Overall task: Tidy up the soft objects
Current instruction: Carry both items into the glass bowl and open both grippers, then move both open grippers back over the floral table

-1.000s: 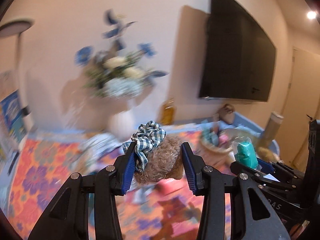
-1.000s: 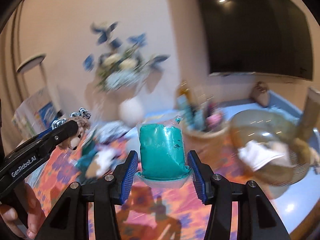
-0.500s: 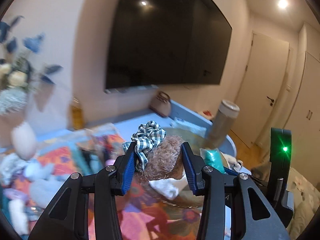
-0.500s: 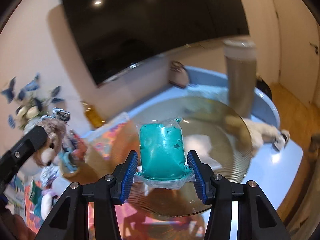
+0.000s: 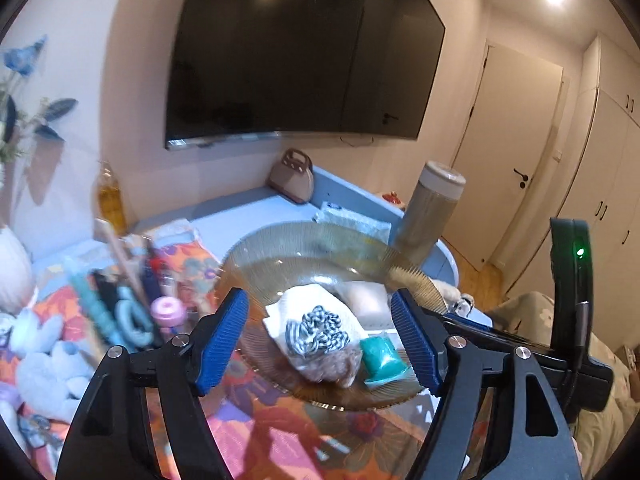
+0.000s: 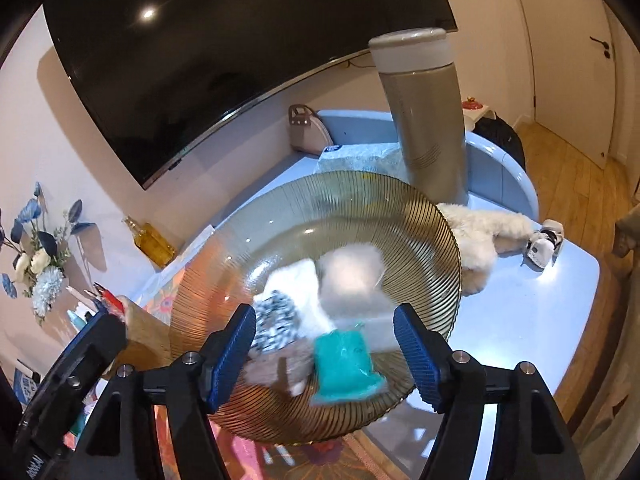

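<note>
My left gripper (image 5: 322,338) hangs over an amber ribbed glass bowl (image 5: 280,240). Its jaws are opening, with no pad touching anything. Below it in the bowl lies a brown plush toy (image 5: 332,370) with a checked bow (image 5: 316,332), resting on a white cloth (image 5: 304,306). My right gripper (image 6: 324,354) is over the same bowl (image 6: 440,232), its jaws also opening. The teal pouch (image 6: 344,364) sits blurred in the bowl under it, free of the pads, beside the plush toy (image 6: 280,366). That teal pouch (image 5: 382,356) also shows in the left wrist view.
A tall grey tumbler (image 6: 424,120) stands just behind the bowl. A white furry toy (image 6: 480,232) lies on the blue table (image 6: 540,300) to the right. A basket of small items (image 5: 132,288), pale blue soft toys (image 5: 44,364) and a yellow bottle (image 5: 110,200) are to the left.
Both grippers swung from the flower vase to above the bowl. Their jaws then spread, and the plush toy and the teal pouch left them and now lie in the bowl.
</note>
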Tool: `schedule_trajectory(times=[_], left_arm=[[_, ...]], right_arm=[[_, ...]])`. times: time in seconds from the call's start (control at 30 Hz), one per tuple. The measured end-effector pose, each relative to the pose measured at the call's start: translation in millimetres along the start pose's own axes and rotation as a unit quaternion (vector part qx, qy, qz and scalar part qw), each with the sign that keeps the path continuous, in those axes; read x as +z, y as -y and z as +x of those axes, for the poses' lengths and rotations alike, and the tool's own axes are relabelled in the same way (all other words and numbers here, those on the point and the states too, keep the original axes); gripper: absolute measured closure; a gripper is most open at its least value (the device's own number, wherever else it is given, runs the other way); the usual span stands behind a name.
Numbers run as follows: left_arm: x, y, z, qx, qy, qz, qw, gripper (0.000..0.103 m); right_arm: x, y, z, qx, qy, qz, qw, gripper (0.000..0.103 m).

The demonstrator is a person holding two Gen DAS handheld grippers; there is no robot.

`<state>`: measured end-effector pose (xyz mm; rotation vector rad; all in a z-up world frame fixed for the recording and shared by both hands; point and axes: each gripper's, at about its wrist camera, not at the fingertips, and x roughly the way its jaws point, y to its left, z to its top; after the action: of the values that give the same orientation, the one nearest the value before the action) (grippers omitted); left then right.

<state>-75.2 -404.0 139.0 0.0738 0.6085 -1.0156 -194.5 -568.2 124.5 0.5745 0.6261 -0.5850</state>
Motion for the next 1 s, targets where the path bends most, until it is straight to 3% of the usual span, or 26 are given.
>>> schedule_trajectory(times=[0.27, 0.4, 0.47, 0.53, 0.6, 0.83, 1.0], left_arm=[[0.9, -19.2, -86.9, 0.047, 0.053, -0.016, 0.9974, 0.031], [-5.8, -33.5, -137.5, 0.095, 0.066, -0.021, 0.9931, 0.031], [-11.6, -43.5, -169.5, 0.098, 0.094, -0.024, 0.9904, 0.031], [-17.2, -52.3, -197.1, 0.101, 0.119, -0.023, 0.9875, 0.023], [-22.8, -66.0, -223.9, 0.135, 0.134, -0.029, 0.9812, 0.022], [-63.3, -123.4, -274.9, 0.202, 0.139, -0.083, 0.9658, 0.022], [-124.3, -185.7, -291.0, 0.275, 0.126, -0.159, 0.9397, 0.022]], right_arm=[[-17.1, -45.9, -28.9, 0.042, 0.013, -0.036, 0.998, 0.033], [-33.5, -81.9, -46.2, 0.069, 0.019, -0.067, 0.995, 0.033], [-44.7, -104.3, -55.4, 0.085, 0.021, -0.087, 0.992, 0.033], [-55.4, -123.8, -61.0, 0.1, 0.021, -0.105, 0.989, 0.033], [-68.9, -144.4, -64.5, 0.114, 0.017, -0.126, 0.985, 0.033], [-131.0, -216.8, -60.1, 0.144, -0.015, -0.213, 0.966, 0.033], [-170.5, -243.7, -35.0, 0.135, -0.044, -0.254, 0.957, 0.033]])
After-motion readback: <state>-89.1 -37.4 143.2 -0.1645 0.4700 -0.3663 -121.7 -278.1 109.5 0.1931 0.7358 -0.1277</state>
